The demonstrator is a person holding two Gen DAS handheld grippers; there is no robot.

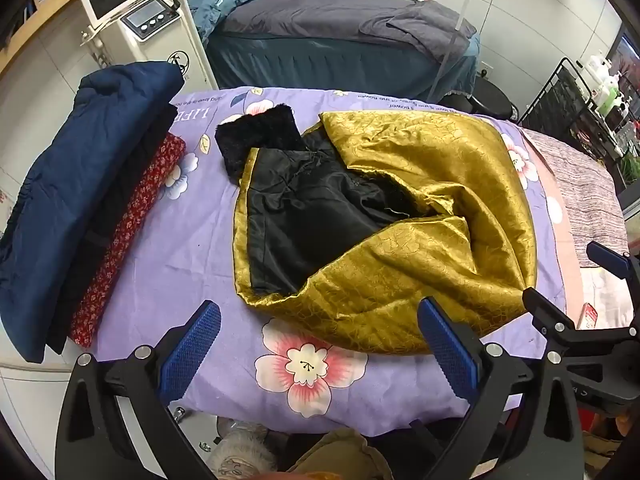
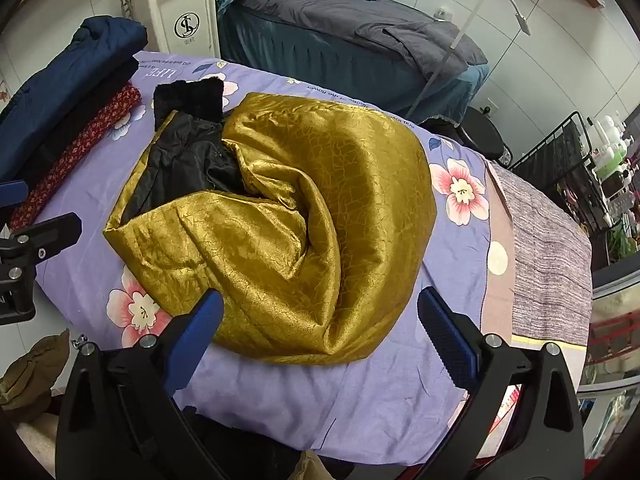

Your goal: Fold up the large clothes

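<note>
A large gold satin garment point(image 1: 404, 216) with black lining point(image 1: 312, 216) and a black furry collar point(image 1: 256, 132) lies partly folded on the purple floral sheet point(image 1: 180, 240). It also shows in the right wrist view point(image 2: 304, 216). My left gripper point(image 1: 320, 344) is open and empty, just above the sheet at the garment's near edge. My right gripper point(image 2: 320, 332) is open and empty, its fingers to either side of the garment's near edge. The right gripper also shows at the right of the left wrist view point(image 1: 580, 292).
A stack of folded clothes, navy point(image 1: 80, 184) over black and red floral point(image 1: 132, 232), lies at the table's left. A grey striped cloth point(image 2: 548, 248) covers the right end. Behind stand a bed point(image 1: 340, 40), a white machine point(image 1: 140, 20) and a black wire rack point(image 1: 576, 116).
</note>
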